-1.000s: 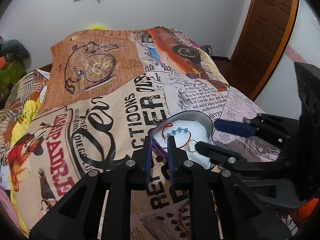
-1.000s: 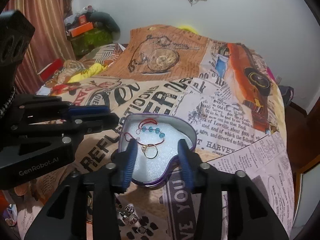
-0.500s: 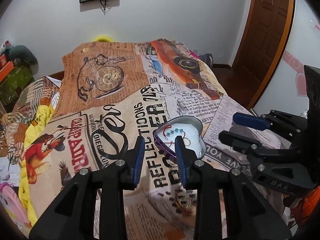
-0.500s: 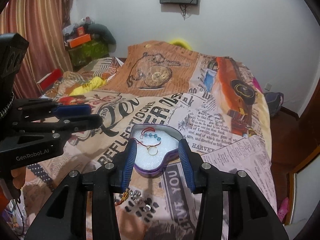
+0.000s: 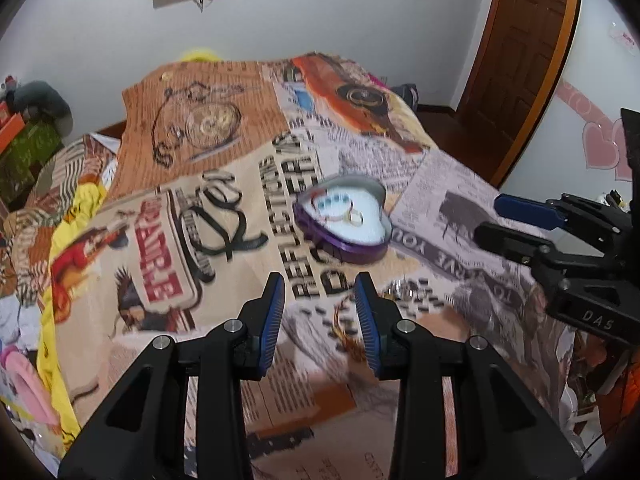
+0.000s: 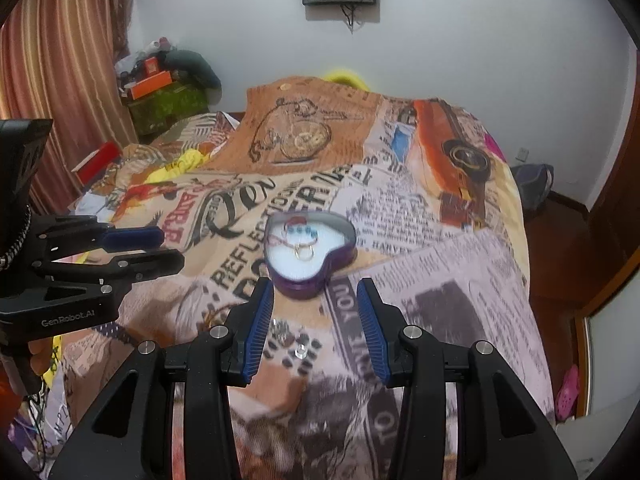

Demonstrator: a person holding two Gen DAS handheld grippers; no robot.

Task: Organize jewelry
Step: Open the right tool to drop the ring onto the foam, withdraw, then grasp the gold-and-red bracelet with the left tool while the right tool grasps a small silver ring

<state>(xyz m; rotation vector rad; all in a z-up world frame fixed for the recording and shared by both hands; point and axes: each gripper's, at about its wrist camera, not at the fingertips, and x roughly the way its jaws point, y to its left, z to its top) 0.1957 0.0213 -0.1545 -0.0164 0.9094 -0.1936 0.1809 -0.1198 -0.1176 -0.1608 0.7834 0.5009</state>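
Both grippers have pulled back and up from the heart-shaped box over the last second; the left jaws, nearly closed at the box rim then, now stand wide.

Left wrist view: left gripper (image 5: 320, 312) hovers above the bedspread (image 5: 168, 240), jaws wide apart, nothing between them. Heart-shaped box (image 5: 347, 222), purple wall, white lining, sits on the bed ahead and slightly right, well apart from the fingertips. Inside it: a gold ring (image 5: 355, 218) and a string of blue beads (image 5: 332, 201). Frame is motion-blurred. Right gripper (image 5: 490, 220) enters from the right, side-on, jaws parted, holding nothing; its body reads "DAS". Loose small pieces (image 5: 400, 290) lie on the cloth near the right fingertip; type cannot be told.

Right wrist view: right gripper (image 6: 316, 308) open wide, empty, just short of the box (image 6: 310, 250). Small silvery items (image 6: 294, 340) lie on the cloth between the fingers, nearer the camera. Left gripper (image 6: 172, 248) at left, open, marked "GenRobot.AI".

Readable print on the bedspread: "REFLECTIONS", "YOU", "HARVEY"; the rest is too blurred.

Judgement: one deposit looks complete; step in hand is reaching for the next loose piece. Next move calls for lowering onto the small items, pinching one, then carrying it over the box.
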